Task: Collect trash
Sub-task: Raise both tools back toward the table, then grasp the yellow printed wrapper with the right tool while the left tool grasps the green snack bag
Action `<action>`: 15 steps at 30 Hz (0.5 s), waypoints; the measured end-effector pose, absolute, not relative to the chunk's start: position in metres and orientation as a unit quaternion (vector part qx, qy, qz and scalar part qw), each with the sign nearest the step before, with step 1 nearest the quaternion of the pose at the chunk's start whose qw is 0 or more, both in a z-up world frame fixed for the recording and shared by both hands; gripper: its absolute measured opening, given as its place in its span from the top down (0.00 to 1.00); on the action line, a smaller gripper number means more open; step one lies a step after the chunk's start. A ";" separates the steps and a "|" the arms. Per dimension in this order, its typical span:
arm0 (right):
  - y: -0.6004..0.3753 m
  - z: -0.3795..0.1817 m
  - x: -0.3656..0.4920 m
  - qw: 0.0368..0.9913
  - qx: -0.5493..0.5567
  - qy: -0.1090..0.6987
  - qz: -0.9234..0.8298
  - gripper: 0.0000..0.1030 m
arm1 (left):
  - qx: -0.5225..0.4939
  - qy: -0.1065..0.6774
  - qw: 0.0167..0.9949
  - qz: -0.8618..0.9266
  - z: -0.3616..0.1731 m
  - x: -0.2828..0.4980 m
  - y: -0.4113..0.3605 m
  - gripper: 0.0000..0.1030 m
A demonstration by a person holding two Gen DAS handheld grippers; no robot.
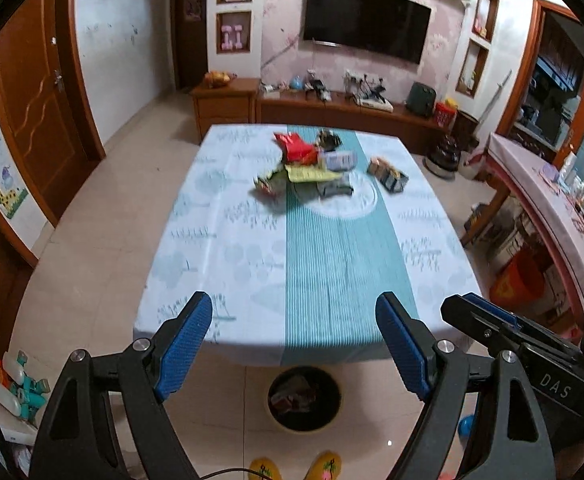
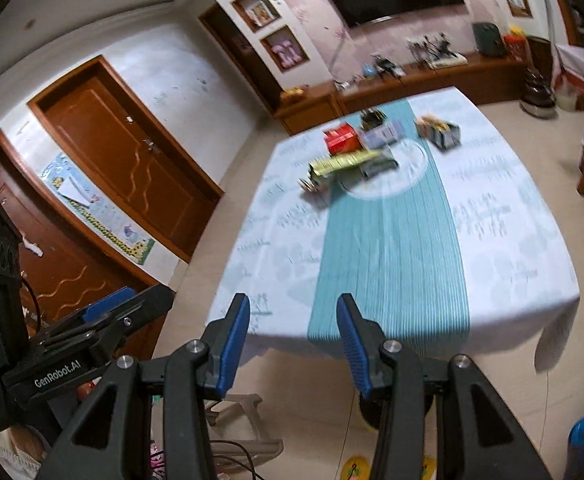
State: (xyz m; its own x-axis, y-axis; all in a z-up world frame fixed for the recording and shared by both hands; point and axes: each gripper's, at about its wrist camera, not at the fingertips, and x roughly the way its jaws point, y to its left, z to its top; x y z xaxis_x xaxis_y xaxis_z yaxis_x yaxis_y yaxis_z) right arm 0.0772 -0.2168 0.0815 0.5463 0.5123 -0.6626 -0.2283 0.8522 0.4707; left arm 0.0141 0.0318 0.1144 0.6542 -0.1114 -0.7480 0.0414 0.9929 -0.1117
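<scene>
Two hand-held grippers hung above the near edge of a cloth-covered tabletop (image 1: pixel 219 264) — the left hand-held gripper (image 1: pixel 294 344) with its blue pads spread wide and nothing between them, the right hand-held gripper (image 2: pixel 294 340) parted more narrowly and likewise empty. Well apart from both, the trash (image 1: pixel 312 164) — a red packet, a yellow wrapper and several small cartons — lay heaped near the far end of the teal stripe, while a round bin (image 1: pixel 304 398) stood on the floor just below the near edge.
</scene>
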 end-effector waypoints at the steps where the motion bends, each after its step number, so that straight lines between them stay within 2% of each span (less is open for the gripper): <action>1: -0.216 0.085 0.080 0.864 0.164 0.422 0.219 0.56 | -0.044 0.407 0.911 -0.039 0.119 0.016 0.030 0.20; 9: -0.221 0.114 0.120 0.864 0.154 0.403 0.261 0.56 | -0.029 0.382 0.924 0.003 0.138 0.026 0.021 0.20; 15: -0.217 0.109 0.160 0.854 0.161 0.415 0.268 0.56 | -0.029 0.390 0.920 0.018 0.131 0.048 0.028 0.20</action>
State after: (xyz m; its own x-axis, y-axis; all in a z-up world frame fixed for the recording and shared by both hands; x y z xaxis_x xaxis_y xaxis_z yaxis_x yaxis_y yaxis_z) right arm 0.1603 -0.2165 0.1094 0.5113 0.5919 -0.6230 -0.3238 0.8042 0.4983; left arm 0.0481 0.0284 0.1311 0.6951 0.0105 -0.7188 -0.0551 0.9977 -0.0387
